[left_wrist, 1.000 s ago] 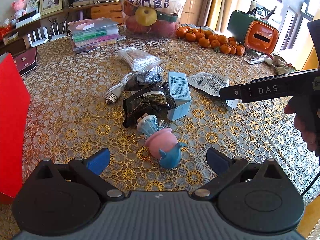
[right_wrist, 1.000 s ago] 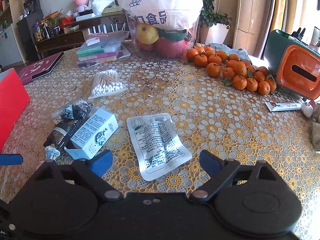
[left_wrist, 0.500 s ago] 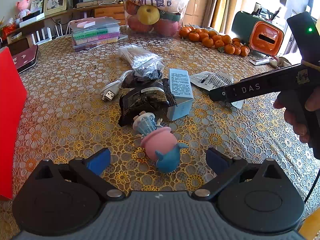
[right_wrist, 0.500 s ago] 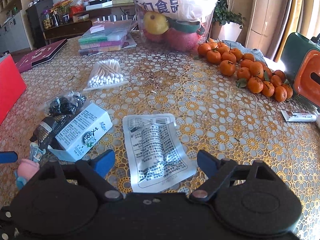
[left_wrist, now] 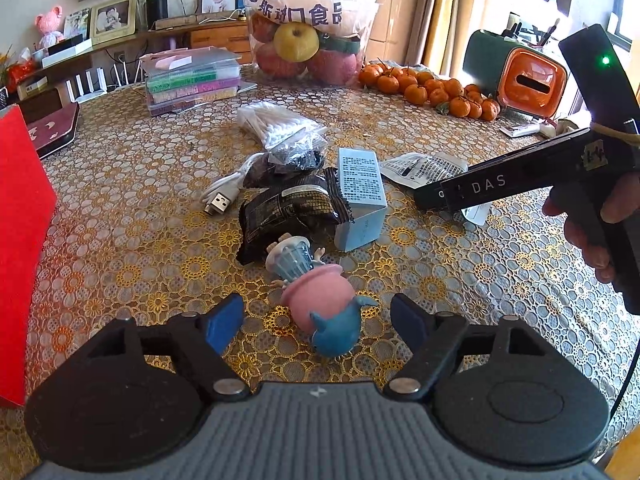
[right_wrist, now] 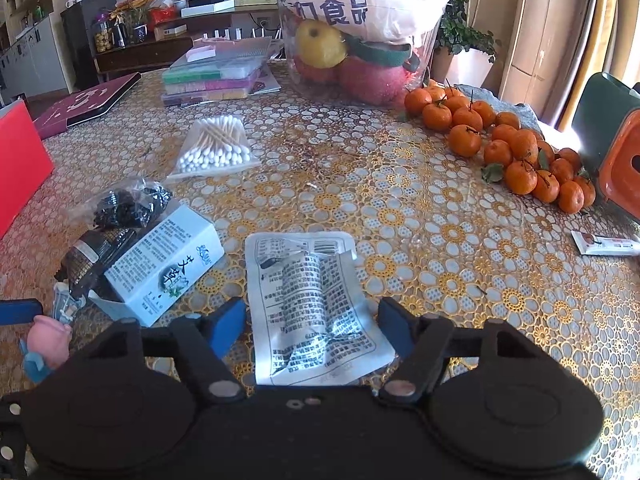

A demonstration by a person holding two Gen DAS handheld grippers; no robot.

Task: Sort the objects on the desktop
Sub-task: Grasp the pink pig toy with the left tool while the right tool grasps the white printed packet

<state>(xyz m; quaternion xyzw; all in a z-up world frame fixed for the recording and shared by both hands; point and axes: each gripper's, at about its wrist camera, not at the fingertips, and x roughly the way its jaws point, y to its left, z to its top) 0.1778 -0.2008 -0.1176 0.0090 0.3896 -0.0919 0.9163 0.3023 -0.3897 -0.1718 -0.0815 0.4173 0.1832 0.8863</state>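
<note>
A pink and blue pig toy [left_wrist: 326, 304] lies on its side on the lace tablecloth. My left gripper [left_wrist: 318, 322] is open, its blue pads on either side of the toy without touching it. Behind the toy lie a black snack packet [left_wrist: 288, 210], a pale blue box [left_wrist: 360, 192], a USB cable [left_wrist: 224, 192] and a bag of cotton swabs [left_wrist: 276, 126]. My right gripper [right_wrist: 312, 328] is open over a white foil sachet [right_wrist: 316, 304], its fingers straddling the near half. The box [right_wrist: 164, 268] and the toy [right_wrist: 44, 340] show at its left.
A red box [left_wrist: 20, 240] stands at the left edge. At the back are stacked plastic cases [left_wrist: 192, 80], a fruit bag [left_wrist: 308, 32], a pile of tangerines [right_wrist: 512, 148] and a green and orange container [left_wrist: 520, 72]. A small tube [right_wrist: 606, 243] lies at the right.
Both grippers have moved forward and lower. The left gripper's pads now flank the pig toy; the right gripper's fingers now straddle the sachet. Nothing on the table has shifted.
</note>
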